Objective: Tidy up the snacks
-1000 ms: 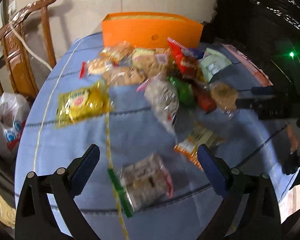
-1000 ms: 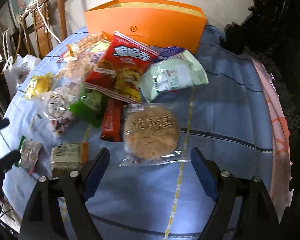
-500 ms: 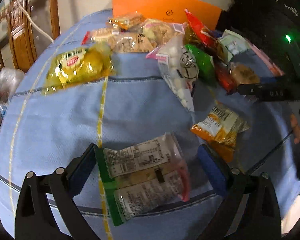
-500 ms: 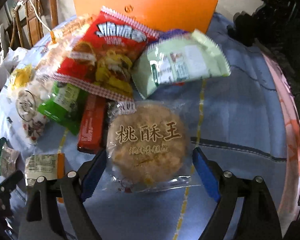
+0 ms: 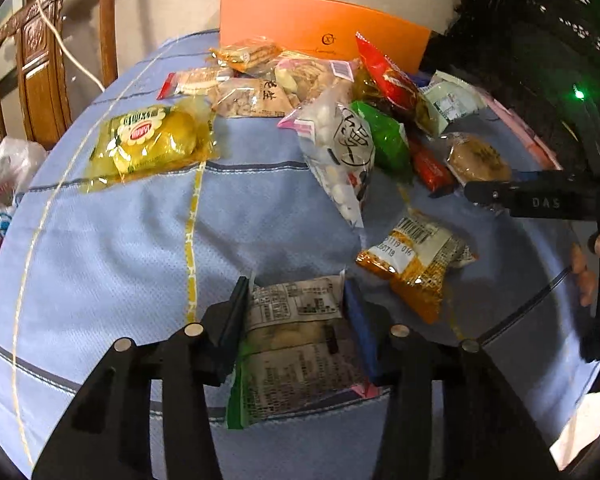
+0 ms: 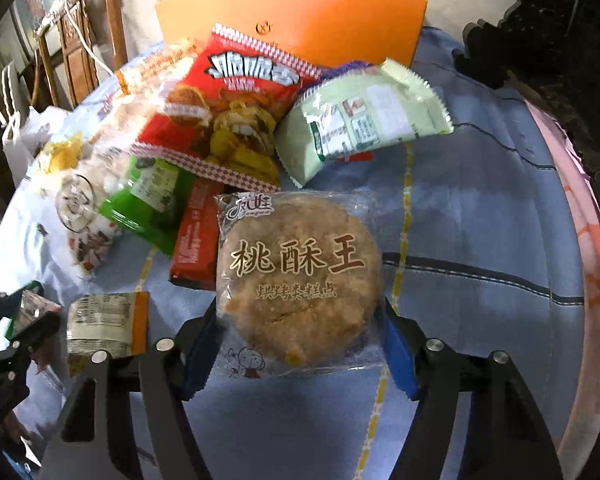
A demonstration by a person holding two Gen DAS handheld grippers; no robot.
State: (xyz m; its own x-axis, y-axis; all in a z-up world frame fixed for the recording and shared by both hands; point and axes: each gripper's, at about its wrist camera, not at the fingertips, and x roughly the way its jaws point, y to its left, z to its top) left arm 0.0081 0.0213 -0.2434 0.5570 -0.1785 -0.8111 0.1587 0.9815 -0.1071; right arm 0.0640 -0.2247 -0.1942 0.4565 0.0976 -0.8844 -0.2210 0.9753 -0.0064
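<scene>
My left gripper [image 5: 296,300] is shut on a green-edged clear biscuit packet [image 5: 296,344] lying on the blue tablecloth [image 5: 140,240]. My right gripper [image 6: 300,344] has its fingers closed against both sides of a round walnut-cake packet [image 6: 296,276], also seen in the left wrist view [image 5: 476,158]. A pile of snacks lies behind: a red chip bag [image 6: 228,108], a pale green packet [image 6: 364,120], a green packet [image 6: 148,200], a red bar [image 6: 196,236], a yellow packet [image 5: 152,140] and a white candy bag [image 5: 340,152].
An orange box [image 5: 320,28] stands at the far table edge, also in the right wrist view [image 6: 300,12]. An orange-ended packet [image 5: 416,256] lies right of my left gripper. A wooden chair [image 5: 48,60] and plastic bags [image 5: 4,168] stand off the table's left.
Both grippers moved forward and closed: the left one onto the biscuit packet, the right one onto the walnut-cake packet.
</scene>
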